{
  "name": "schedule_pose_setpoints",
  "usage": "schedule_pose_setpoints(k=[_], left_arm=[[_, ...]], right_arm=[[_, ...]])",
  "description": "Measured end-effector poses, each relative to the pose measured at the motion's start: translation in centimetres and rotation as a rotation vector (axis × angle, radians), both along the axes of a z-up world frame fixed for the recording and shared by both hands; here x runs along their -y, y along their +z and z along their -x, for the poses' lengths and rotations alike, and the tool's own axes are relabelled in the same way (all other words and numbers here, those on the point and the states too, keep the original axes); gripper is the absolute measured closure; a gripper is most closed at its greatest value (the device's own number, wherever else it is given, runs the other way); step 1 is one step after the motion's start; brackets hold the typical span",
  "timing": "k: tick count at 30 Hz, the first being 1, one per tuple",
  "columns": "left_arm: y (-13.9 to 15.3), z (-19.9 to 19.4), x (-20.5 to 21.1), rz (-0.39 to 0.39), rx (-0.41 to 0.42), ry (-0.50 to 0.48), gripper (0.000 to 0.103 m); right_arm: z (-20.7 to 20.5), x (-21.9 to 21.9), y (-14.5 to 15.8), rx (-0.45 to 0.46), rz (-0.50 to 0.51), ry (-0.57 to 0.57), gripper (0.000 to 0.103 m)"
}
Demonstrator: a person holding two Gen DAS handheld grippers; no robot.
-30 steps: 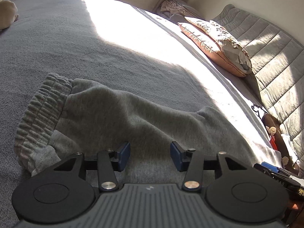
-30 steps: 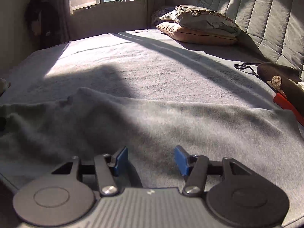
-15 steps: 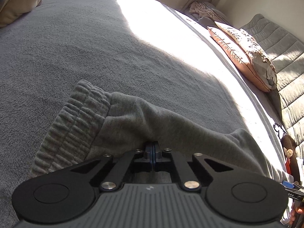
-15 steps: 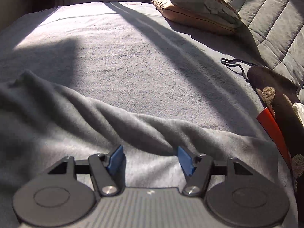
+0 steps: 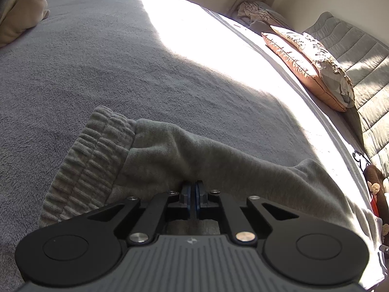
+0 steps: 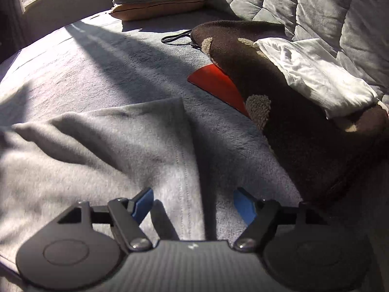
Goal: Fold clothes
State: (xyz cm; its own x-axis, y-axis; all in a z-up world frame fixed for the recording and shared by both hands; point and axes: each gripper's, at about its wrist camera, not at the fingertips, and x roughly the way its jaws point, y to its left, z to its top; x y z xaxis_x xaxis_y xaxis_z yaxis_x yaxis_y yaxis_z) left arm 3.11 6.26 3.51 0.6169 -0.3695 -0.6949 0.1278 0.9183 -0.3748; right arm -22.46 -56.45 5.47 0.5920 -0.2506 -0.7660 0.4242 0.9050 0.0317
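A: Pinching near the waistband, the left gripper (image 5: 193, 196) has its jaws pressed together on the sweatpants (image 5: 194, 150) at the bed's (image 5: 97, 60) near edge.

B: Right gripper (image 6: 193, 205) is spread over the leg hem; grasp squarely, then lift both evenly.

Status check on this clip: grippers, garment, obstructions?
Left gripper shut on grey fleece sweatpants near waistband. Right gripper open over hem end. Brown fleece garment beside, apart.
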Motion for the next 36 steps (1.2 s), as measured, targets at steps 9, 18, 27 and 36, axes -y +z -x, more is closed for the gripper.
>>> schedule_pose_setpoints(k=[9, 18, 27, 36], left_arm=[[0.7, 1.4, 3.4, -0.034, 0.111, -0.099, 0.065], [0.0, 2.2, 6.2, -0.168, 0.166, -0.172, 0.062], [-0.6, 2.2, 6.3, -0.196, 0.160, -0.175, 0.061], [-0.6, 2.6, 5.5, -0.185, 0.144, -0.198, 0.061]], right_arm=[[-5.8, -1.3, 1.8, 0.135, 0.063, -0.016, 0.032], [-12.9, -15.3, 0.8, 0.087, 0.230, 0.453, 0.034], [-19.4, -24.4, 0.4, 0.157, 0.158, 0.636, 0.033], [-25.7, -31.6, -1.9, 0.113, 0.055, 0.717, 0.052]])
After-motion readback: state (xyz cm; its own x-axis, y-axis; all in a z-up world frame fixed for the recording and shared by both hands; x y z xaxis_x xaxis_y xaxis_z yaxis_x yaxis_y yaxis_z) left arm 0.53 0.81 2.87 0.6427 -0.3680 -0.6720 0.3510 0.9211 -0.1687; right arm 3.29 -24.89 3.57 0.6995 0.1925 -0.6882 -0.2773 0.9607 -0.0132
